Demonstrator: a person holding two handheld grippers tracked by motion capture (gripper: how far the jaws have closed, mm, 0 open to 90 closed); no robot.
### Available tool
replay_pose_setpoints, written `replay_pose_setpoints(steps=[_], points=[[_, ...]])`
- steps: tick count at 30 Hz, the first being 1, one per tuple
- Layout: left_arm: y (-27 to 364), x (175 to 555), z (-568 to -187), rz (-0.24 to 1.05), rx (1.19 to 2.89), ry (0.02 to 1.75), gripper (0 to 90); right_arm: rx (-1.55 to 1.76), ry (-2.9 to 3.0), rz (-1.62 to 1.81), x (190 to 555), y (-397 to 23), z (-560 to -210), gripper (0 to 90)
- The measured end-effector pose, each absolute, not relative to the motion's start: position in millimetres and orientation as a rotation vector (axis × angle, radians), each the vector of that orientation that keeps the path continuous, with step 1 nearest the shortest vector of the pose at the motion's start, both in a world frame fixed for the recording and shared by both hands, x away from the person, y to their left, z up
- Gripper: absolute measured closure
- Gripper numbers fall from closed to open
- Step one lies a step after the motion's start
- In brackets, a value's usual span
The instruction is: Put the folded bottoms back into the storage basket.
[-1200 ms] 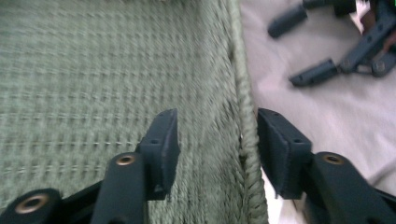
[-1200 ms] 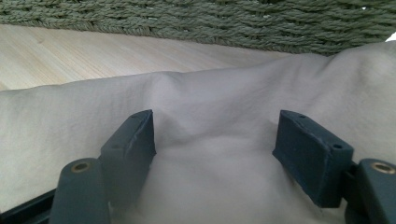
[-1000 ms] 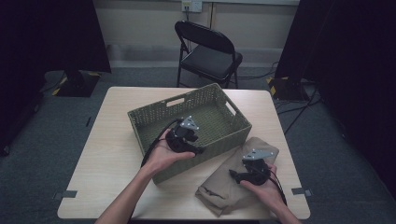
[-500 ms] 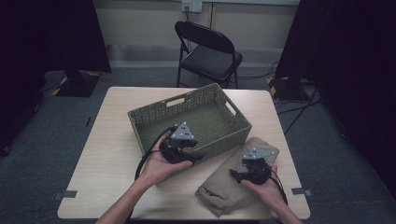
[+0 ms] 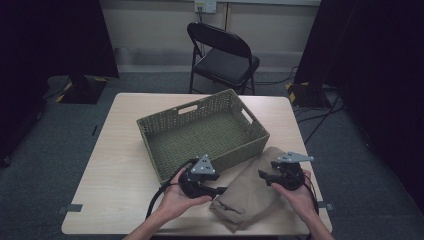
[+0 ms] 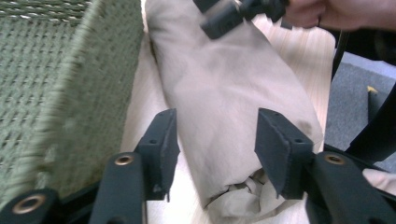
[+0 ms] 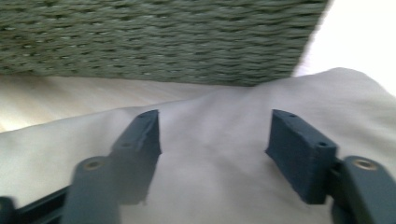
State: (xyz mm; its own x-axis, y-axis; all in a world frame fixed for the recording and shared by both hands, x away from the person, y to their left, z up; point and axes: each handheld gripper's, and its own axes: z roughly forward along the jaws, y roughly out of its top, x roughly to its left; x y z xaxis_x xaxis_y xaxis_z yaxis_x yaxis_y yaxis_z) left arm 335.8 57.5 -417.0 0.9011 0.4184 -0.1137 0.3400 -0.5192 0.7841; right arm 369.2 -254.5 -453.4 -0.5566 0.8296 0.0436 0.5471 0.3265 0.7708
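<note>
Cloth: the folded tan cloth (image 5: 250, 192) lies on the surface (image 5: 115, 175), just beside the green basket (image 5: 200, 132), not in it.
Left tongs (image 6: 212, 149): spread around one end of the cloth; they have just been closing, and we cannot tell if they press it.
Right tongs (image 7: 212, 140): spread over the other end, closing too, nothing pinched.
How we do it well: we grab both ends together, pinch deep, lift level.
Writing: we see none.
</note>
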Motion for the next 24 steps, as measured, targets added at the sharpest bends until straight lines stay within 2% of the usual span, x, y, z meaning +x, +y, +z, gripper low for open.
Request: replay_pose_setpoints(steps=[5, 9, 15, 18, 24], points=[[41.0, 338.6, -444.9, -0.028, 2.191, 0.539, 58.2, 1.251, 2.22, 1.036, 374.4, -270.1, -458.3, 41.5], [29.0, 341.2, -469.8, -0.086, 2.217, 0.539, 55.4, 1.252, 2.24, 0.962, 377.3, -271.7, -471.2, 40.7], [29.2, 338.3, -480.1, -0.079, 2.252, 0.542, 53.9, 1.203, 2.262, 0.895, 371.3, -263.8, -473.9, 40.2], [28.1, 335.5, -486.1, -0.021, 2.315, 0.5, 53.9, 1.202, 2.277, 0.892, 367.2, -262.6, -473.9, 40.6], [34.6, 333.7, -487.3, 0.001, 2.341, 0.495, 53.6, 1.209, 2.347, 0.895, 348.0, -261.5, -471.4, 40.5]])
